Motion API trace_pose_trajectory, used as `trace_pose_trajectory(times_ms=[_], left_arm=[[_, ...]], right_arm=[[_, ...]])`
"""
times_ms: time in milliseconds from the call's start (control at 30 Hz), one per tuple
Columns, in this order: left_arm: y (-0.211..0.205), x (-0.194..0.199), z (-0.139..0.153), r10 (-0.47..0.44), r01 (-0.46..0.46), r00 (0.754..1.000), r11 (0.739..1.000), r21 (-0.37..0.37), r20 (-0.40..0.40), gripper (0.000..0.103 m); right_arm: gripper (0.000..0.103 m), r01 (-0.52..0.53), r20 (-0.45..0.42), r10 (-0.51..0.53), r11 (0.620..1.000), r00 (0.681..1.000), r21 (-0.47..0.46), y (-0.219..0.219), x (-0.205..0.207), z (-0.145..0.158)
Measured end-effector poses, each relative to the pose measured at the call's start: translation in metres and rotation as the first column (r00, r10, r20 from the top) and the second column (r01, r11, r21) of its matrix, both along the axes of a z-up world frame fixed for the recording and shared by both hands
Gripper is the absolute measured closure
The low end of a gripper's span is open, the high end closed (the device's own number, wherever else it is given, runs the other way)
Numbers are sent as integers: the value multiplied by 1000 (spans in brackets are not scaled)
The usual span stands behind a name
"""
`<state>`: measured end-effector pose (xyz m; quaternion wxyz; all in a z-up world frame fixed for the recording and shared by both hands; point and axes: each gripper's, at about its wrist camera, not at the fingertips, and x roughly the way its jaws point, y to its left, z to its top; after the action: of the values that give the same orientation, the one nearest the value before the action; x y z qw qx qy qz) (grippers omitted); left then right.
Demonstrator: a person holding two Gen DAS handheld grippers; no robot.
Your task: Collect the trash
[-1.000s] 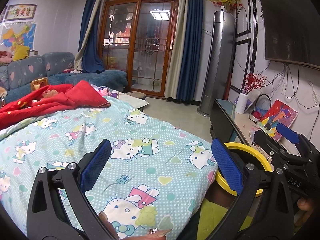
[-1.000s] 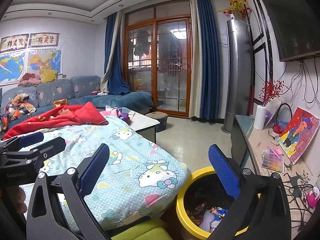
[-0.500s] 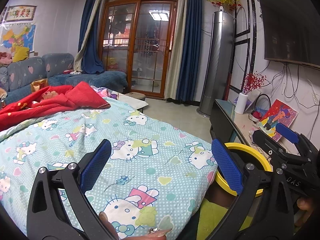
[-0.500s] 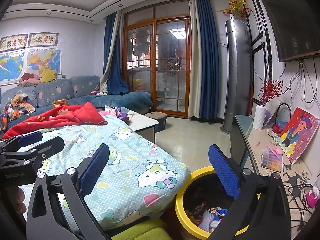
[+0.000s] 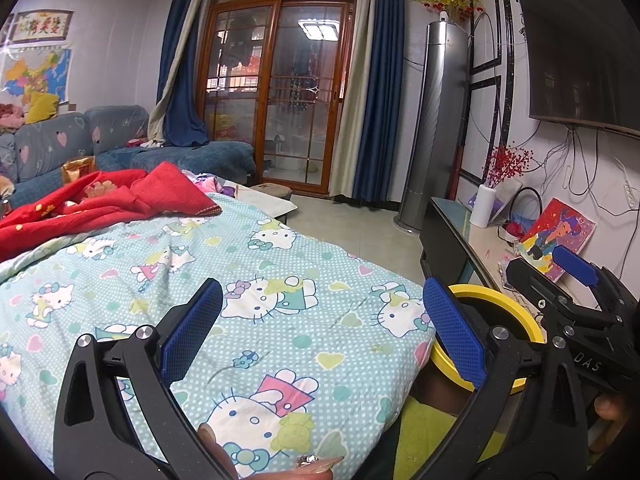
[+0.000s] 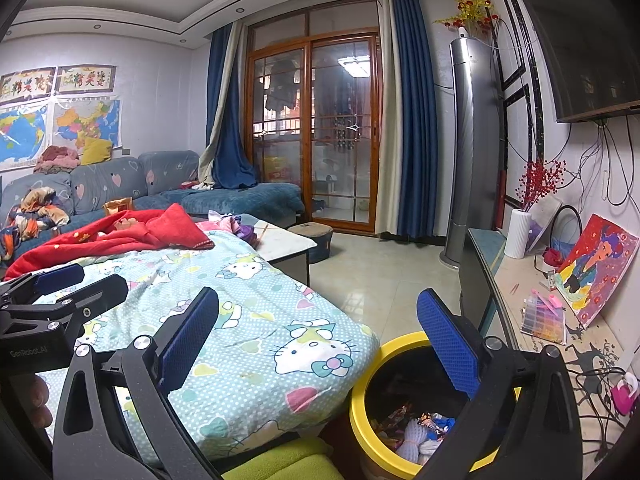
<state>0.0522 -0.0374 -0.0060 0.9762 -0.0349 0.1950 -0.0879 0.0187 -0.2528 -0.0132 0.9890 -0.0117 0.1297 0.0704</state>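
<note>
Where the quilt (image 6: 256, 320) drops off at its right front corner, stands a bin (image 6: 362, 392): round, yellow-rimmed, dark inside, touching the hanging cloth. Spread wide across the bed, pale blue with white dots and cartoon cats, with a red blanket (image 6: 120, 236) crumpled at the far left edge. Holds trash (image 6: 416, 432) at the bottom: crinkled colourful wrappers and a white netted wad, packed together. Seen from the right gripper (image 6: 318, 344), lies straight below and just ahead, the right blue finger (image 6: 448, 344) overlapping the rim, jaws spread wide with nothing between. From the left gripper (image 5: 322, 328), shows only as a yellow arc (image 5: 496, 300) behind the right pad (image 5: 452, 332), past the quilt's right edge; jaws likewise wide apart and empty, hovering over the quilt's front part. Rest fingertips (image 5: 256, 468) at the quilt's front edge.
</note>
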Motion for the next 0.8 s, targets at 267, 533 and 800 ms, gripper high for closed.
trace_pose_trajectory(times_ms=[267, 533, 800], left_arm=[[0, 0, 0, 1, -1, 1000, 1000, 0, -1, 11], [0, -1, -2, 2, -2, 1000, 1000, 5, -6, 11], [8, -2, -5, 51, -51, 998, 999, 17, -26, 11]], right_arm=[[6, 1, 0, -1, 1000, 1000, 1, -1, 0, 0], [6, 3, -2, -3, 1000, 1000, 2, -6, 0, -1], [6, 9, -29, -9, 1000, 1000, 2, -15, 5, 0]])
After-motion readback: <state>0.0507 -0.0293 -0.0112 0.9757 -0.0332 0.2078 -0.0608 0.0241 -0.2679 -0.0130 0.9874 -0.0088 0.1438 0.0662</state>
